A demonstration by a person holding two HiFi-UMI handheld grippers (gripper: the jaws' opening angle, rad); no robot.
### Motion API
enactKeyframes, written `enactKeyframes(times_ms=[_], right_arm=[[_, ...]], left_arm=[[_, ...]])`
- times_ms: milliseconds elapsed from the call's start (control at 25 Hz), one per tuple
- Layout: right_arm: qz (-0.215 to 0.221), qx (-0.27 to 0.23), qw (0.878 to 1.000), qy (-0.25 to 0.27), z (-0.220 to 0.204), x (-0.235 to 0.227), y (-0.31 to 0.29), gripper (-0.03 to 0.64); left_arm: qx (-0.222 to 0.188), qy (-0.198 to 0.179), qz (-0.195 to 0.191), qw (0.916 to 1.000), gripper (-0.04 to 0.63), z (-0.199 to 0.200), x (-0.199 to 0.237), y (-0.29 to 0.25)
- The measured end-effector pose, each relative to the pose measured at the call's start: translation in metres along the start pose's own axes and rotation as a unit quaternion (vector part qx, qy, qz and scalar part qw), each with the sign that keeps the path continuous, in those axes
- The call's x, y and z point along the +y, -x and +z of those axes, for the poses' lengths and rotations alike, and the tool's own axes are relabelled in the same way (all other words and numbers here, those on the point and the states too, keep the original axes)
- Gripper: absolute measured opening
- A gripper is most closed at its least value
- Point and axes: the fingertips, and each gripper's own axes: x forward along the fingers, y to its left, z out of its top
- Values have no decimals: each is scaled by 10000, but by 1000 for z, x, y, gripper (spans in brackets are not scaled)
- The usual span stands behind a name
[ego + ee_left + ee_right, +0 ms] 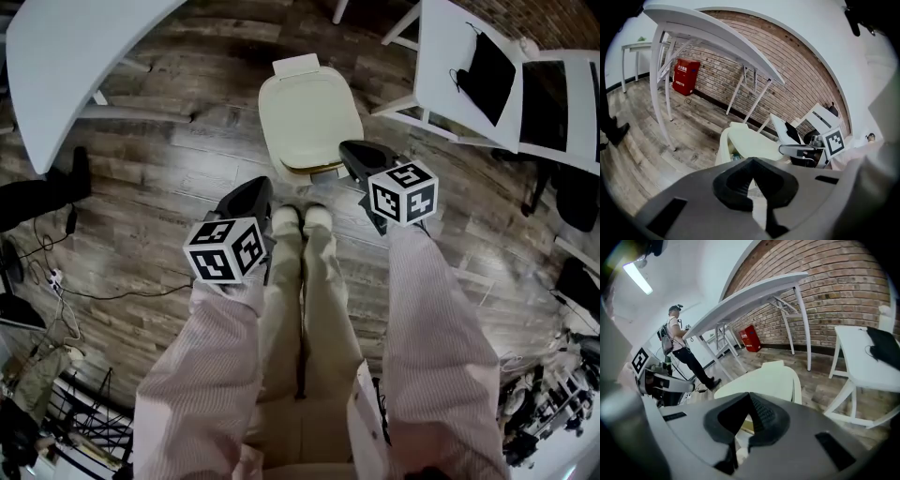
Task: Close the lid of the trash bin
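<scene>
Only the right gripper view showed a person [677, 341]. The trash bin [309, 117] stood just beyond the left tool [248, 199] and right tool [364, 157], both closed on nothing.

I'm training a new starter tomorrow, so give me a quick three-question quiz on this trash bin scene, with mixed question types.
1. True or false: the trash bin stands on a table.
2. The right gripper is: A) open B) shut on a bag C) shut and empty.
3. Fill in: the box by the brick wall is coloured ___.
Key: 1 false, it stands on the wooden floor; 2 C; 3 red.
</scene>
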Motion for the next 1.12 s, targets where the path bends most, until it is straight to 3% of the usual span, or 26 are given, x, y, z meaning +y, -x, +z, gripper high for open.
enactKeyframes(times_ms=[200, 1120], right_arm=[[-103, 10, 9997, -207, -19, -7, -8, 5], [-467, 618, 9962, 391, -80, -26, -46, 3]], left_arm=[[-3, 107, 40, 9999, -8, -16, 2, -9], [19, 168, 46, 9998, -8, -50, 19, -55]])
